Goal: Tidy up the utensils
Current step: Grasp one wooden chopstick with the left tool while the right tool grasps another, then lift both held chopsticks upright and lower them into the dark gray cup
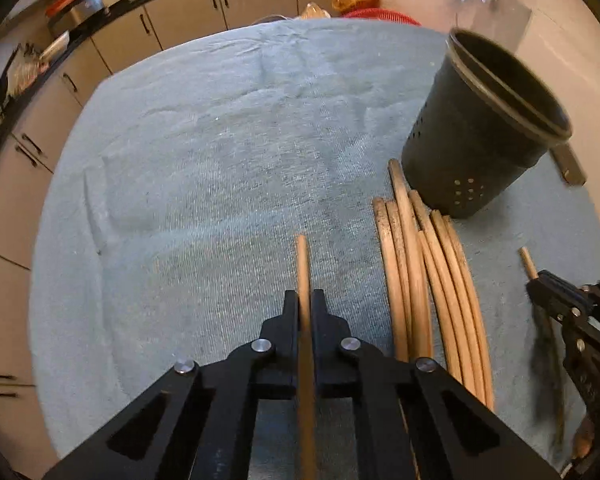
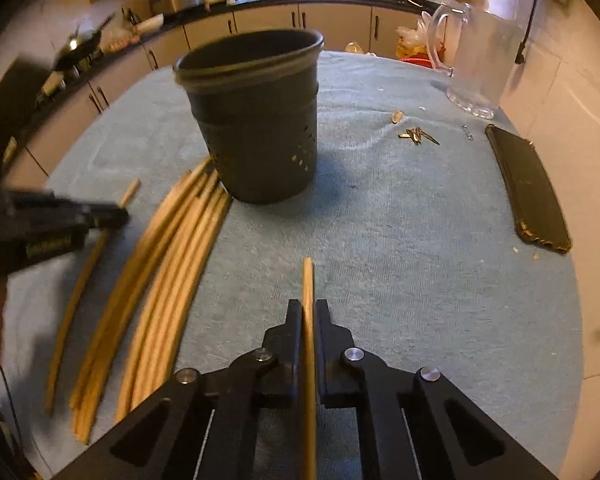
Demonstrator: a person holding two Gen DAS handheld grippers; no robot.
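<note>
Each gripper, left gripper (image 1: 305, 300) and right gripper (image 2: 309, 308), is clamped tight on one chopstick (image 1: 302, 264) (image 2: 308, 280) (the loose pile (image 2: 168, 264) lies beside), presumably for dropping upright into the holder (image 2: 256, 120).

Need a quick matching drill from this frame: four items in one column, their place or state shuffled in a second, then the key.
Items
1. left gripper
2. black holder
3. loose chopsticks
4. glass jug

Places or states
A. lying in a bundle on the blue cloth, beside the holder's base
B. standing upright mid-table, nothing visible inside
C. shut on a single chopstick
D. at the far right edge of the table, near the wall

Pairs: 1-C, 2-B, 3-A, 4-D
</note>
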